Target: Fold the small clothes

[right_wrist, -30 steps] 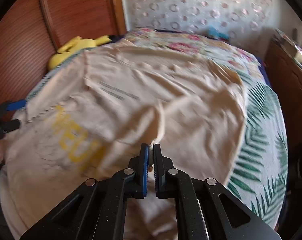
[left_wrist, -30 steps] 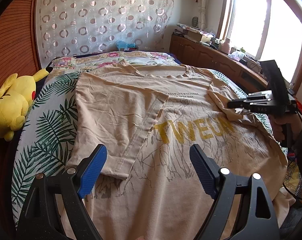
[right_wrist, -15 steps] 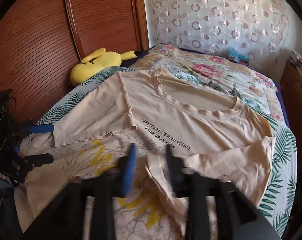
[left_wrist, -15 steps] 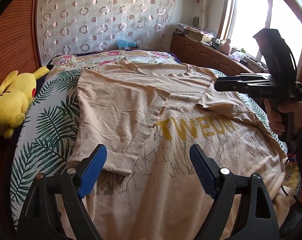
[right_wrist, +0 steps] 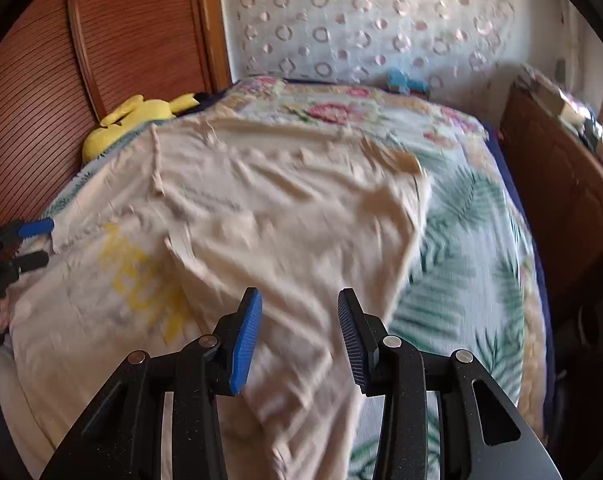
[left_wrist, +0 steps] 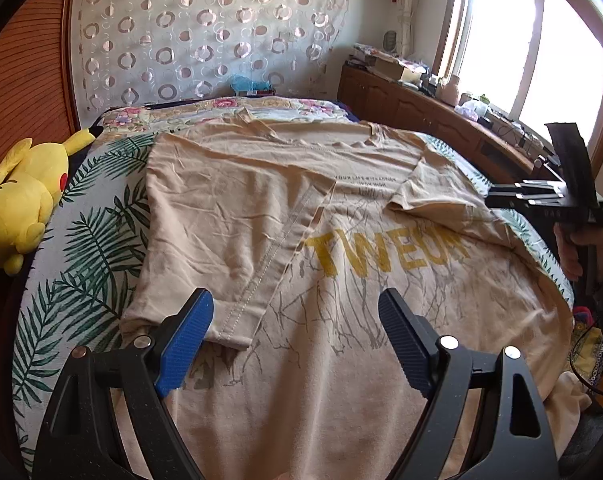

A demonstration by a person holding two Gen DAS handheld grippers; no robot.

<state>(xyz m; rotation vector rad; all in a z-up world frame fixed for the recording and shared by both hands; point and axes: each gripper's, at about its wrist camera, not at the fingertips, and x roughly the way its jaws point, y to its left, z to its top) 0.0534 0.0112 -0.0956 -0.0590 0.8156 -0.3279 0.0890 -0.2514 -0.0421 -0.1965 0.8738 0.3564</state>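
Beige T-shirt (right_wrist: 285, 216) lay spread on leaf-print bedspread (right_wrist: 473, 280), sleeves folded inward. Right gripper (right_wrist: 299, 332) hovered above, jaws apart, nothing between. Yellow plush toy (right_wrist: 129, 120) lay beside wooden wardrobe (right_wrist: 113, 40).

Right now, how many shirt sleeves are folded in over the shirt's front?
2: left sleeve folded over the left half of the beige T-shirt; right sleeve on the right shoulder.

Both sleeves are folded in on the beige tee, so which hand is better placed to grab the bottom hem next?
Left, probably. The left tongs hang open right over the t-shirt near its lower end; the right tongs, open and empty, sit off at its side edge.
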